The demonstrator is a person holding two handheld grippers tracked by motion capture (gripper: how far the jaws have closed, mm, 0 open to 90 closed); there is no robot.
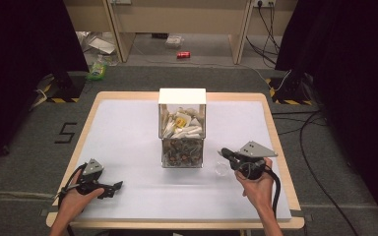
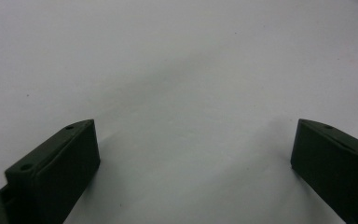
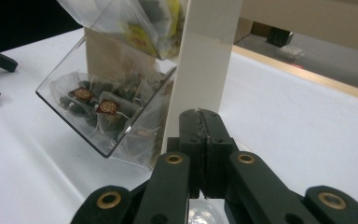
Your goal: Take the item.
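Observation:
A two-tier tea bag dispenser (image 1: 182,129) with a white top stands mid-table. Its upper bin holds pale sachets (image 1: 181,125) and its clear lower bin (image 3: 102,116) holds dark pyramid tea bags (image 3: 98,108). My right gripper (image 1: 222,153) is shut just right of the dispenser's front, and its closed jaws (image 3: 206,126) point at the white side post (image 3: 205,70). A small clear cup (image 1: 221,168) sits on the mat under that gripper. My left gripper (image 1: 114,190) rests open at the front left, with bare mat between its jaws (image 2: 193,135).
The white mat (image 1: 128,147) covers a wooden table with a raised rim (image 1: 275,132). Cables (image 1: 320,182) run over the floor at the right. Beyond the table, litter and a red can (image 1: 183,54) lie on the floor. Dark curtains flank both sides.

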